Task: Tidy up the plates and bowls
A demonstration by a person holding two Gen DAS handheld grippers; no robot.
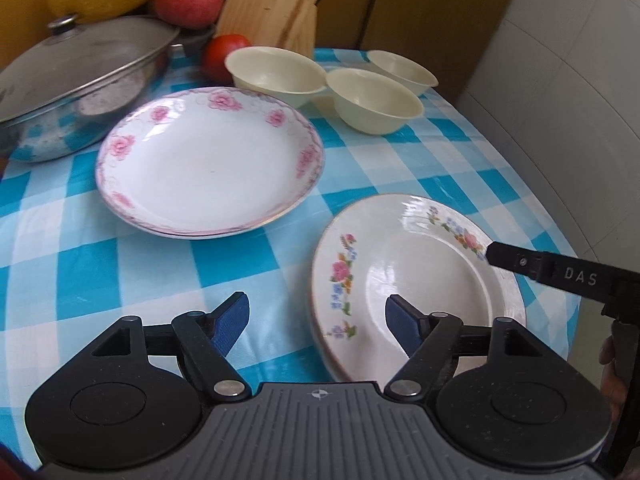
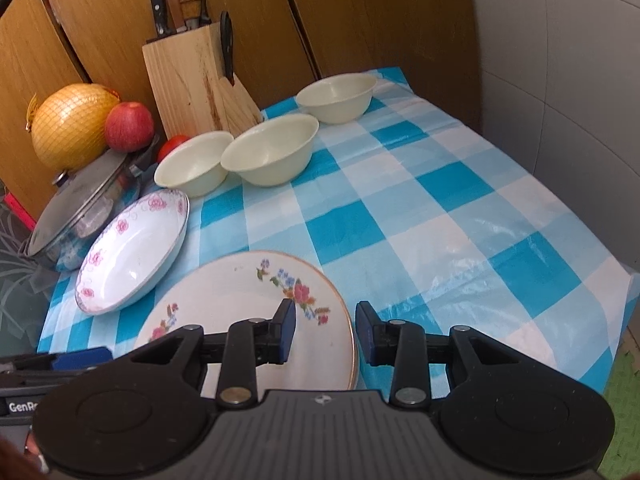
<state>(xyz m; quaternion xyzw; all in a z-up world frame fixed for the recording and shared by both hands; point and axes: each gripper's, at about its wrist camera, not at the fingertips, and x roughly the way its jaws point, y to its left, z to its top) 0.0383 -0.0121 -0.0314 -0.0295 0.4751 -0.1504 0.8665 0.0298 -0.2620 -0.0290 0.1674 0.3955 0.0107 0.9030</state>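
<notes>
The flowered plate (image 2: pixel 240 300) lies near the front edge of the table, on the blue checked cloth (image 2: pixel 440 208). The right gripper (image 2: pixel 326 330) hangs over the plate's right rim: one finger stands above the plate, the other outside the rim, and a gap is visible between the pads and the rim, so the fingers are apart and seem not to press on it, though the view from above is not sure about this.

The left gripper (image 1: pixel 318 320) is at the plate's left side with its fingers wide apart and nothing between them; its right finger is over the plate's inner part.

The pink-rose plate (image 1: pixel 208 164) lies just beside the flowered plate, toward the lidded pot (image 1: pixel 80 80) at the left edge of the table. Three cream bowls (image 2: pixel 268 148) stand in a row at the back, close together, before the knife block (image 2: pixel 192 80). The right half of the cloth is free up to the table's right edge by the wall.
</notes>
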